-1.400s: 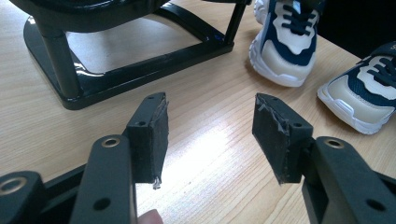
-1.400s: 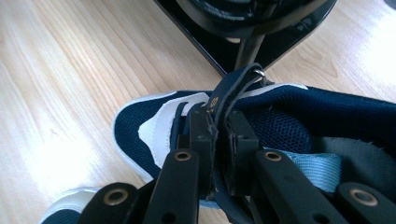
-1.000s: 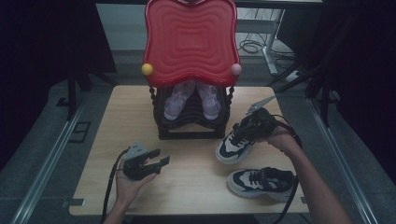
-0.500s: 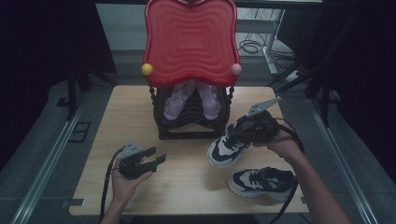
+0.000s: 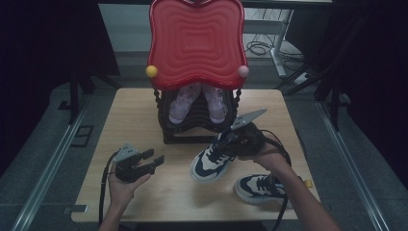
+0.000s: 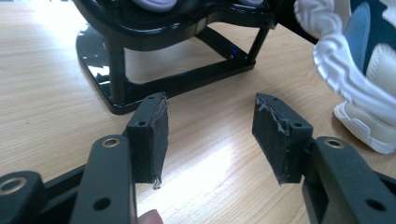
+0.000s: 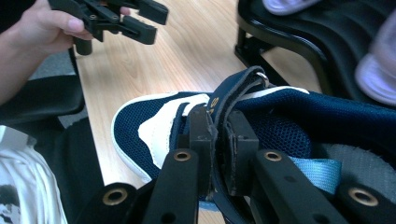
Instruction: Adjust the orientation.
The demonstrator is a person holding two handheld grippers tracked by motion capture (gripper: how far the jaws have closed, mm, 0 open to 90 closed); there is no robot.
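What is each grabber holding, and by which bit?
The right gripper pinches the navy sneaker by its strap. The left gripper is open and holds nothing.

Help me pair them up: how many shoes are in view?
4: two pink shoes on the black rack, one navy sneaker held by the right hand-held gripper, one on the table.

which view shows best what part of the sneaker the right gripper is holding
The right gripper view: its jaws are shut on the strap of the navy sneaker. The high view shows the right gripper over the tilted sneaker, grip hidden. The left gripper view catches just its white sole edge.
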